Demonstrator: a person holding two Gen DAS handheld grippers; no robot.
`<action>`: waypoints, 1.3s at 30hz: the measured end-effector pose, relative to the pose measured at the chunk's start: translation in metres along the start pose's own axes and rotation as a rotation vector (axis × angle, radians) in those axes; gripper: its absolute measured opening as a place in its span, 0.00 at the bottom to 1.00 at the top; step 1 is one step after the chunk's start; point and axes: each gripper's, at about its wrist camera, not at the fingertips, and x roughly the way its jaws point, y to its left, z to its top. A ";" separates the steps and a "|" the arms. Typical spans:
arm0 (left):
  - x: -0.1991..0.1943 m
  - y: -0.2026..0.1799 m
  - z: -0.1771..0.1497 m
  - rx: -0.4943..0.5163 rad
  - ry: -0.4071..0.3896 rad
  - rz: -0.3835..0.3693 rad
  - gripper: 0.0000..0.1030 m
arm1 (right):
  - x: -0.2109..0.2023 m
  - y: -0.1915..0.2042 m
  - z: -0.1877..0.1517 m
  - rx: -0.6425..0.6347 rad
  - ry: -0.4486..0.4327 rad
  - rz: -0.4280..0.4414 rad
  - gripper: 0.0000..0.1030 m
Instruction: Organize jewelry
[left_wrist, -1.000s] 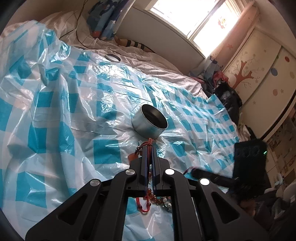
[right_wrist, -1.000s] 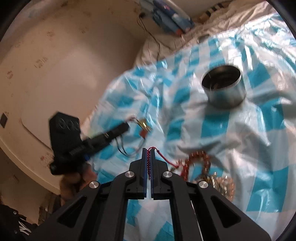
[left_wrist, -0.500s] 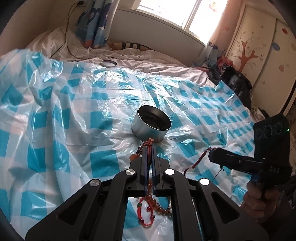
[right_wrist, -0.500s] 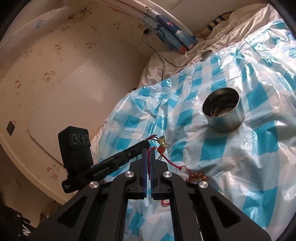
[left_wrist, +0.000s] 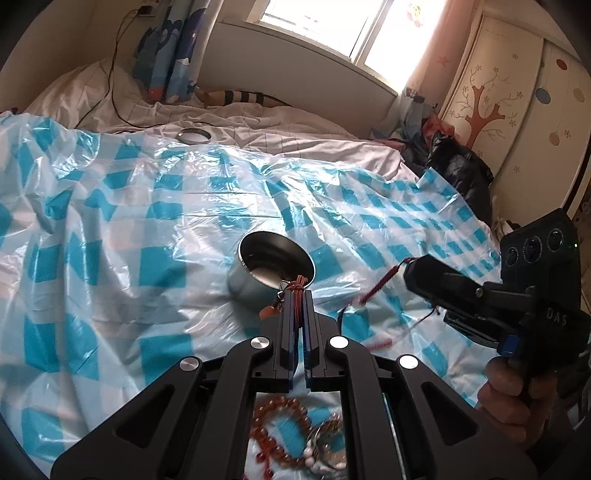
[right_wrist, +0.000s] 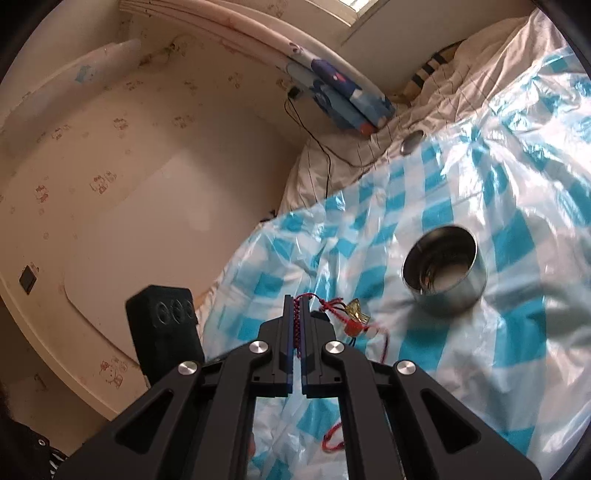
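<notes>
An open round metal tin (left_wrist: 271, 267) sits on a blue-and-white checked plastic sheet (left_wrist: 110, 229) over the bed; it also shows in the right wrist view (right_wrist: 445, 271). My left gripper (left_wrist: 297, 291) is shut on a red cord piece with an orange bead, held just short of the tin. My right gripper (right_wrist: 296, 301) is shut on a red braided cord (right_wrist: 296, 325) with a gold charm (right_wrist: 356, 310), lifted above the sheet; it shows at the right in the left wrist view (left_wrist: 413, 273). A red bead bracelet (left_wrist: 280, 428) and other jewelry lie under my left gripper.
The tin's lid (left_wrist: 194, 135) lies on the white bedding at the far side, also visible in the right wrist view (right_wrist: 413, 142). A blue patterned curtain (left_wrist: 166, 55), a cable, a black bag (left_wrist: 461, 173) and a wardrobe border the bed.
Both grippers have risen from the sheet with their cords. The right gripper has lifted its red cord clear of the jewelry pile and come closer to the left gripper.
</notes>
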 end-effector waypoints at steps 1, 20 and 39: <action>0.003 -0.001 0.001 -0.002 0.001 -0.004 0.03 | -0.001 -0.002 0.001 -0.001 -0.002 -0.005 0.03; 0.093 0.021 0.048 -0.131 0.046 -0.054 0.42 | 0.063 -0.059 0.068 0.032 0.053 -0.105 0.03; 0.038 0.023 -0.009 -0.042 0.139 0.101 0.72 | 0.016 -0.064 0.036 0.103 0.166 -0.465 0.63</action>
